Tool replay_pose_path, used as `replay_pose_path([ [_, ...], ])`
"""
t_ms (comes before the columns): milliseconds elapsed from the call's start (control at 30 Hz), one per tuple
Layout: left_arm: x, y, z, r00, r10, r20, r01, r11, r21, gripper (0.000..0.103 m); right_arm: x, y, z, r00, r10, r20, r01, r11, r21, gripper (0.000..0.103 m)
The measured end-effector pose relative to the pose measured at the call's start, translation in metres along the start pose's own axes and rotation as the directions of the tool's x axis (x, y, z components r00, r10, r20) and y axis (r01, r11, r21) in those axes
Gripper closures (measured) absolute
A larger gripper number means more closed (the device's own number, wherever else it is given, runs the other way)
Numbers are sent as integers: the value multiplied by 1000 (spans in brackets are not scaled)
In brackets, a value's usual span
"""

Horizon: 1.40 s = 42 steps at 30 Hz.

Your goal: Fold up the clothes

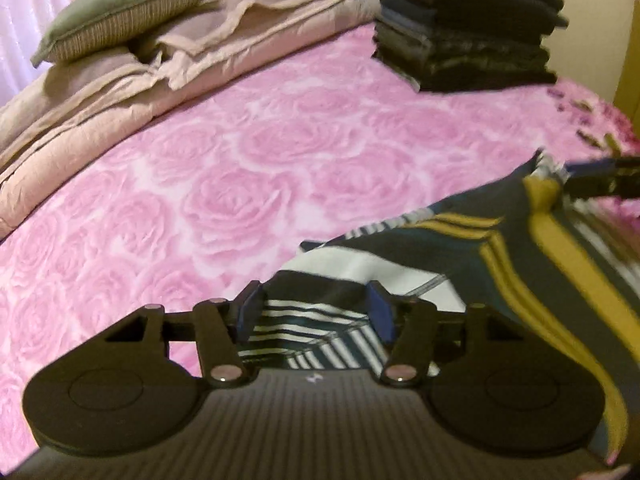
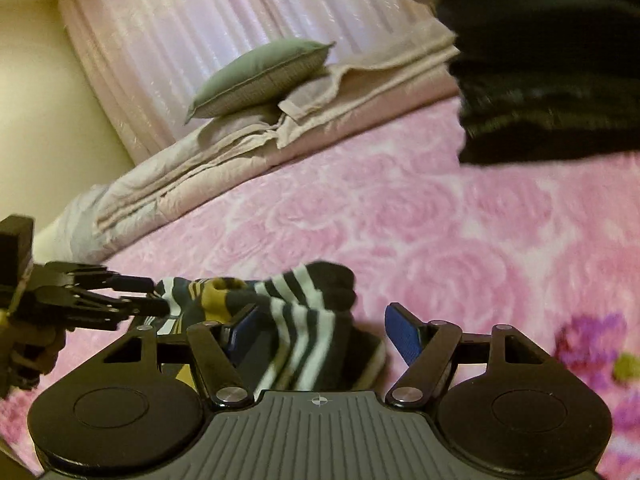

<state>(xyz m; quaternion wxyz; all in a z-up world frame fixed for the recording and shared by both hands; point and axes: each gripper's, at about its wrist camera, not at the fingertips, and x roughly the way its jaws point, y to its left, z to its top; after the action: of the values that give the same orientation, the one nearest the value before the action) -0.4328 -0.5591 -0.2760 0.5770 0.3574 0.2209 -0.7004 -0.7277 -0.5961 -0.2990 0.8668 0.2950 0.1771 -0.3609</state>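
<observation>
Left wrist view: we note a navy garment with white and mustard-yellow stripes point(image 1: 460, 248) lying on the pink rose-patterned bedspread point(image 1: 240, 152), reaching from directly under our left tool point(image 1: 314, 308) away toward the right, where the right tool point(image 1: 592, 180) meets its far corner. The cloth's long axis seems to run between the two tools, so each has one end within reach. Left tool stands partly spread, blue pads either side of a striped fold that rises between them; whether the pads press it we cannot tell. Seen from the right wrist, that same left tool point(image 2: 156, 294) appears drawn together on a bunched edge of the garment point(image 2: 304, 320). Right tool point(image 2: 320, 332) is spread wide, the striped cloth against its left pad, its right pad over bare bedspread, nothing pinched. Motion blur smears the cloth's edges. A stack of dark folded clothes point(image 1: 468, 28) sits well apart at the far side of the bed, beside beige folded bedding point(image 1: 192, 52) with a grey-green cushion point(image 1: 124, 8) on top. We judge the striped piece is mid-fold or being gathered; which, these views do not settle.
</observation>
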Motion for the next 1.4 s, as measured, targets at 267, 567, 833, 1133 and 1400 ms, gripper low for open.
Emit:
replay_pose_path([
  [267, 14, 26, -6, 997, -72, 5, 72, 996, -60, 34, 48, 4, 13, 983, -172, -68, 166, 982, -89, 30],
  [567, -32, 57, -29, 990, -128, 63, 137, 976, -168, 49, 0, 51, 17, 988, -153, 20, 155, 978, -142, 30],
  [833, -27, 52, -80, 995, -92, -33, 88, 990, -109, 40, 14, 96, -31, 987, -56, -153, 21, 975, -219, 30],
  [1133, -78, 57, -95, 999, -35, 35, 38, 996, -85, 56, -26, 110, -42, 984, -133, -122, 98, 961, -260, 30],
  [1400, -85, 5, -126, 995, -96, 31, 96, 995, 14, 52, -43, 116, -74, 983, -74, -170, 52, 990, -134, 30],
])
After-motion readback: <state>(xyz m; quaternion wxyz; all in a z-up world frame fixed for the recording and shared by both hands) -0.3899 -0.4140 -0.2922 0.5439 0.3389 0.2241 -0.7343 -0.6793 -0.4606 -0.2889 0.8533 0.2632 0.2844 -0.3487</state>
